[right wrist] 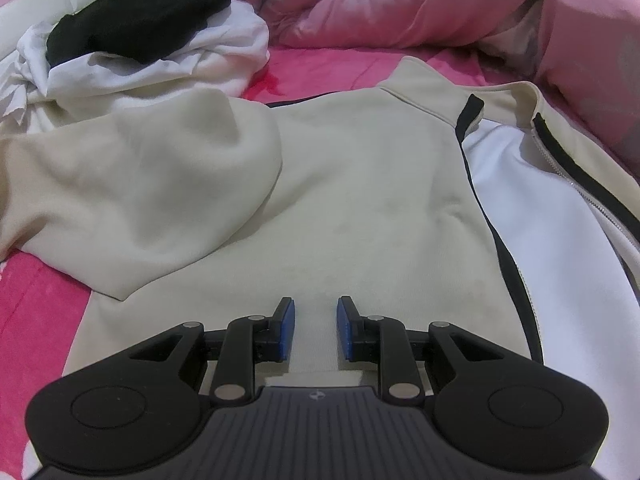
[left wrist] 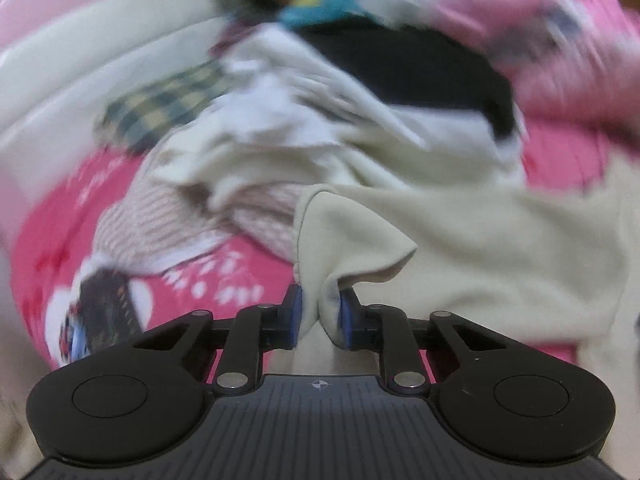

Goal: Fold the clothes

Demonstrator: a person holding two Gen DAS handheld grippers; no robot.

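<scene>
Folding a cream zip jacket (right wrist: 360, 200) on a pink bedspread (right wrist: 36, 320), I have my left gripper (left wrist: 319, 312) clamped on a bunched edge of the cream cloth, probably a sleeve cuff, though the left wrist view is smeared with motion and I cannot be sure which part it is. My right gripper (right wrist: 316, 328) sits low over the jacket's hem with its blue pads (right wrist: 286, 330) apart, cloth lying between them but not pinched. The jacket lies spread flat, collar away from me, zip side open to the right with white lining showing; one sleeve (right wrist: 160, 184) is already draped loosely over the body. By my reckoning the fold is at an early stage: one sleeve roughly in, the open front panel and the lengthwise fold to come. Beyond it waits an unsorted heap (right wrist: 120, 52) of white and black garments, with a checked piece (left wrist: 160, 108) and a striped one (left wrist: 180, 224) nearby, so most of the laundry is undone
</scene>
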